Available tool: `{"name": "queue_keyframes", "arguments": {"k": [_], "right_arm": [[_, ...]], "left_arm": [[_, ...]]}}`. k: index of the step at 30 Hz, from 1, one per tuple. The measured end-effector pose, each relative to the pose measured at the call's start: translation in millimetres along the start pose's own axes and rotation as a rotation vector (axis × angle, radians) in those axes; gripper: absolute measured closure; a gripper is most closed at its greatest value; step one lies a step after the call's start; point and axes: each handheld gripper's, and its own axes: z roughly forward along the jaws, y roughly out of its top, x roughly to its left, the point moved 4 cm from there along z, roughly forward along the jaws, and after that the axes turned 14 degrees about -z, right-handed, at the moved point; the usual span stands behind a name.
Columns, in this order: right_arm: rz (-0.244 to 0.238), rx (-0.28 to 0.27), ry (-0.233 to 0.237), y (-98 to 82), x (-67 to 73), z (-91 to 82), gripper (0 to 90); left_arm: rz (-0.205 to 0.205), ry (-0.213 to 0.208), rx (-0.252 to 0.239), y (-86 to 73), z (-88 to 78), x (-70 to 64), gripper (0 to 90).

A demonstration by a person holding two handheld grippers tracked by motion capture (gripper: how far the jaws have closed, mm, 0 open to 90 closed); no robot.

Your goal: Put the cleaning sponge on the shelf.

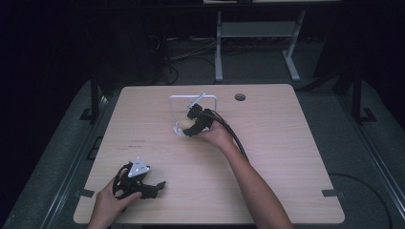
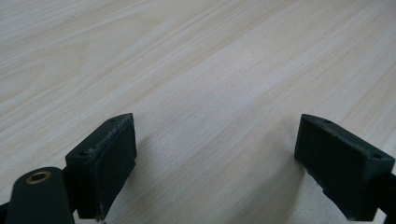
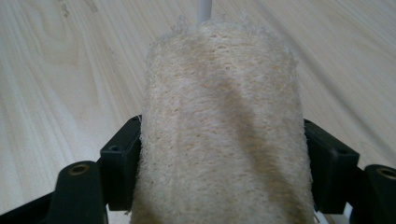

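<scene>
- Our right gripper fingers pinch the loofah mid-body, just beside the white rack
- It looks light, soft, springy
- Left gripper fingers spread, empty

The counter is showing a pale wood-grain top with rounded corners, and a small round hole is sitting near its far edge. A white wire frame is standing on it, just beyond the fingers of the right gripper. A pale, coarse loofah sponge is sitting between those fingers, close to the frame; whether it is resting on the wood cannot be told. Under the fingers of the left gripper, near the front edge, bare wood is lying.
</scene>
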Motion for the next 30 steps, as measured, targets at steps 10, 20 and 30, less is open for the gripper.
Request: {"name": "queue_keyframes", "arguments": {"k": [10, 20, 30], "right_arm": [[0.003, -0.001, -0.011, -1.5, -1.3, 10.4, 26.8], [0.012, 0.017, -0.016, -6.2, -3.7, 23.2, 26.8], [0.024, 0.036, -0.014, -8.6, -5.0, 28.5, 26.7]], "left_arm": [[0.000, 0.000, 0.000, 0.0, 0.0, 0.1, 12.1], [0.000, 0.000, 0.000, 0.0, 0.0, 0.0, 12.1], [0.000, 0.000, 0.000, 0.0, 0.0, 0.0, 12.0]]}}
